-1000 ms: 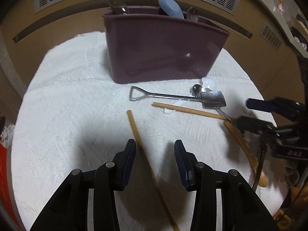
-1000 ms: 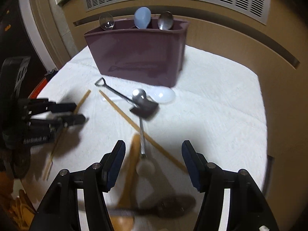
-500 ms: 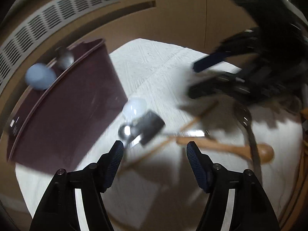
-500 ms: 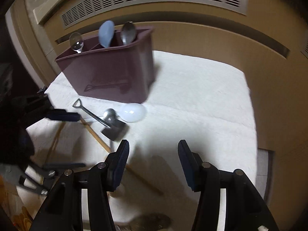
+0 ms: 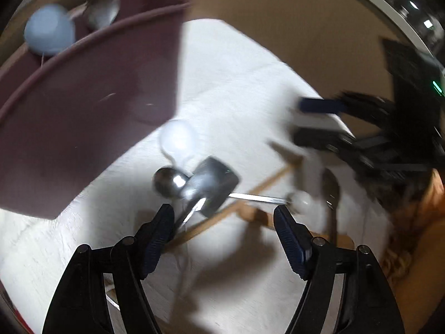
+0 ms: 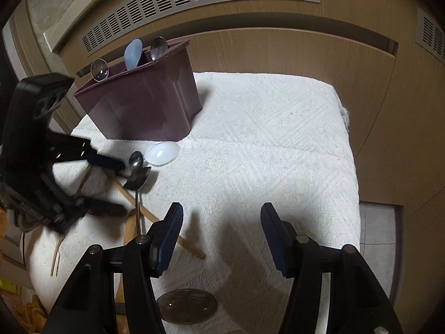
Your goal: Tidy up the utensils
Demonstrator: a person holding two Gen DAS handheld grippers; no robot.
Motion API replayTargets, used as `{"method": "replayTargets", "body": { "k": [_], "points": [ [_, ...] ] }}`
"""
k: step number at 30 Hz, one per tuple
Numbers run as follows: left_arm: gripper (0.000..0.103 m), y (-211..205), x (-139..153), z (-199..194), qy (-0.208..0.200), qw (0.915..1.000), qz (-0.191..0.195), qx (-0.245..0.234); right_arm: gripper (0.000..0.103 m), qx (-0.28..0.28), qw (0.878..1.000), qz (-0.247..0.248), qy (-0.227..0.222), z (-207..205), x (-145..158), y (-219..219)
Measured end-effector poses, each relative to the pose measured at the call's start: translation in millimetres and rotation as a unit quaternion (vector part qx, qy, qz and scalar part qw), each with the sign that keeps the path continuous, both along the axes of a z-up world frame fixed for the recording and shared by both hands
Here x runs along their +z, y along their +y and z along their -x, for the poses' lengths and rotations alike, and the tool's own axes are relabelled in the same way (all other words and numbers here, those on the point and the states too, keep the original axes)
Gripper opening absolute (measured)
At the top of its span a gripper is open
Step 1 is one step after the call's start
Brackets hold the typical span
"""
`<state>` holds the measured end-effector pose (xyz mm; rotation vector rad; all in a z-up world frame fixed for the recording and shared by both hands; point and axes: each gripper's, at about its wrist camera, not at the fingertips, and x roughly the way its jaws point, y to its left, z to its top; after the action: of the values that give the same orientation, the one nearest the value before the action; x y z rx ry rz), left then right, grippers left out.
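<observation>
Spoons already stood in your bin; several utensils still lay on the surface. Both jaws were wide, holding nothing; the left had just opened.

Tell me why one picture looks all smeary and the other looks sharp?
Left wrist view: motion blur smears the maroon utensil bin, the blue spoon and the right gripper; only the left gripper looks crisp. Right wrist view: mostly sharp, the white towel weave is clear, and fisheye bends the wall vent.
</observation>
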<state>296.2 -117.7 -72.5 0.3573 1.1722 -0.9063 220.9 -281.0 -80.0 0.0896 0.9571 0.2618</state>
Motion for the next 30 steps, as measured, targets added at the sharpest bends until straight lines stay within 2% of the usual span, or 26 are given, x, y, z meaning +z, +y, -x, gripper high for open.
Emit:
{"method": "replayTargets", "body": {
  "k": [4, 6, 8, 10, 14, 21, 22, 24, 27, 30],
  "points": [
    [0.074, -12, 16, 11, -0.067, 0.9967, -0.010, -0.044, 0.057, -0.001, 1.000, -0.005, 0.000, -2, -1, -1],
    [0.073, -16, 12, 12, -0.079, 0.9951, -0.029, -0.051, 0.057, -0.002, 1.000, -0.008, 0.001, -2, -3, -1],
    [0.055, -21, 7, 3, -0.075, 0.9951, -0.040, -0.050, 0.057, -0.002, 1.000, -0.008, 0.000, 1, -2, -1],
    [0.050, -15, 3, -7, -0.061, 0.9959, -0.041, -0.052, 0.057, -0.003, 1.000, -0.008, -0.003, 3, 0, -2],
    [0.050, -20, -1, -14, -0.075, 0.9932, -0.051, -0.073, 0.057, -0.008, 1.000, -0.010, -0.004, 6, -1, -5],
    [0.050, -34, -7, -21, -0.052, 0.9919, -0.062, -0.098, 0.057, -0.004, 1.000, -0.013, 0.001, 6, -4, -3],
    [0.050, -34, -7, -21, -0.055, 0.9921, -0.062, -0.095, 0.057, -0.004, 1.000, -0.013, 0.001, 6, -4, -3],
    [0.037, -36, -8, -22, -0.077, 0.9917, -0.072, -0.074, 0.057, -0.006, 1.000, -0.012, 0.000, 6, -3, -3],
    [0.037, -36, -10, -18, -0.093, 0.9918, -0.078, -0.041, 0.057, -0.008, 1.000, -0.011, -0.001, 8, -2, -3],
    [0.035, -13, -3, -10, -0.103, 0.9920, -0.068, 0.026, 0.057, -0.008, 1.000, -0.009, -0.002, 11, 1, -3]
  ]
}}
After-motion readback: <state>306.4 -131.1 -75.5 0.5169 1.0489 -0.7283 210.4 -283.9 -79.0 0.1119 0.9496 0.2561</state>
